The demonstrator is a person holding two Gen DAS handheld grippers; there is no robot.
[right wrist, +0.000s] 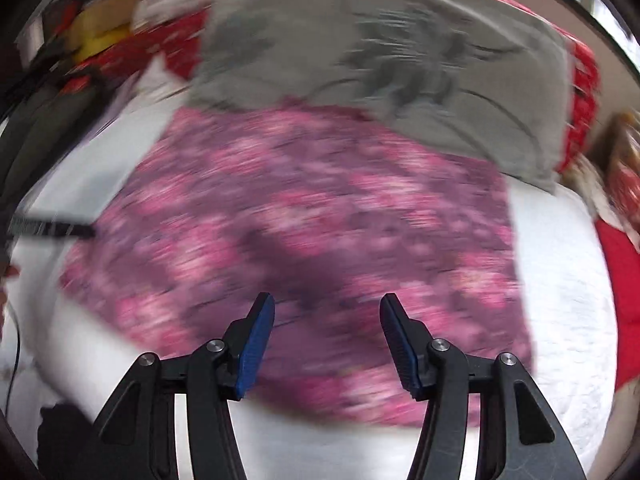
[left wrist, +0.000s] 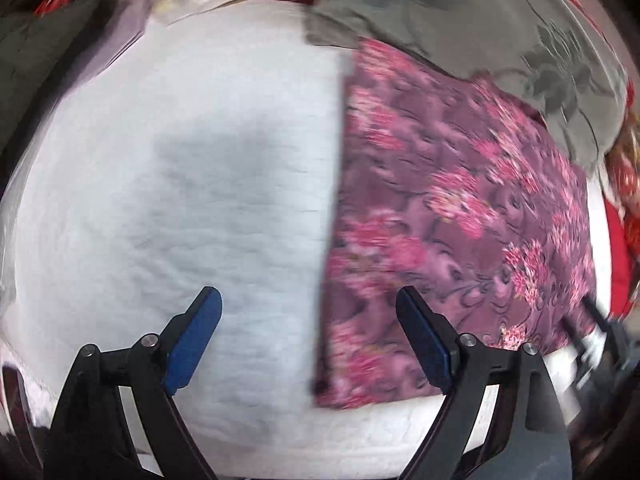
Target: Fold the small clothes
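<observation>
Hovering: left gripper point(left wrist: 308, 300) fingers spread, empty | right gripper point(right wrist: 327, 306) fingers spread, empty | floral cloth point(right wrist: 304, 216) flat

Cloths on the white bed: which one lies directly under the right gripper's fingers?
The pink-and-purple floral cloth, spread flat beneath the open right gripper. The grey cloth with a dark print lies farther off, overlapping its far edge.

Ahead of the left gripper's point(left wrist: 308, 312) matt black plastic fingers, with ribbed blue pads and shiny metal pivot pins, spreads a white quilted cloth sheet point(left wrist: 200, 168), soft and faintly puckered. Beyond the right gripper's point(right wrist: 327, 320) pads lies a flat purple cloth piece printed with pink flowers point(right wrist: 304, 216), thin and matt. Past that lies a grey cloth garment with a dark print point(right wrist: 360, 48), dull and lightly creased.
</observation>
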